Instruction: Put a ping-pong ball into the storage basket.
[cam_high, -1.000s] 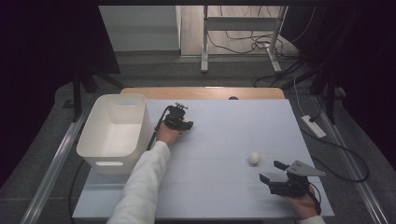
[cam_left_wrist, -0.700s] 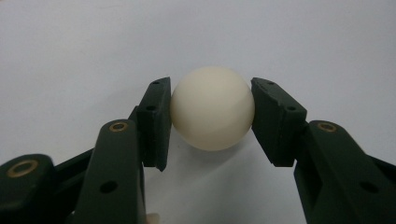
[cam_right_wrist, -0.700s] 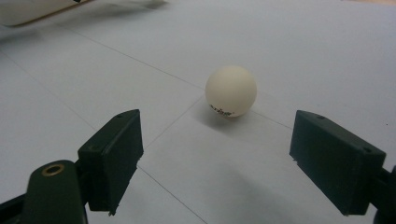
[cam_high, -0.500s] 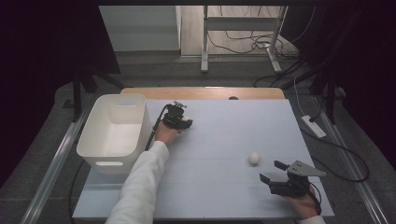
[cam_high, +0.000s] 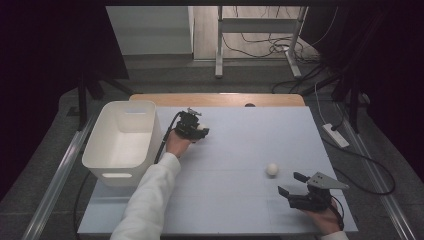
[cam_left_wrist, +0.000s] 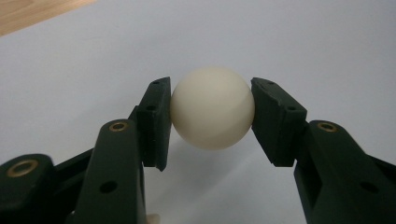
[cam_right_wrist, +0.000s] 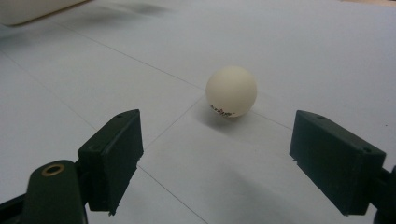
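Left tongs (cam_left_wrist: 211, 114) clamp a cream ping-pong ball (cam_left_wrist: 212, 108) between both pads, just right of the white bin (cam_high: 102, 150). Right tongs (cam_right_wrist: 217, 165) stand wide open above the table (cam_high: 235, 150), facing a second ping-pong ball (cam_right_wrist: 231, 90) ahead of them.

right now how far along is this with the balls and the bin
Done: nothing lies in the white bin so far. In hand: the left gripper is shut on one ball, beside the bin. Left: a second ball sits on the table ahead of the open right gripper.
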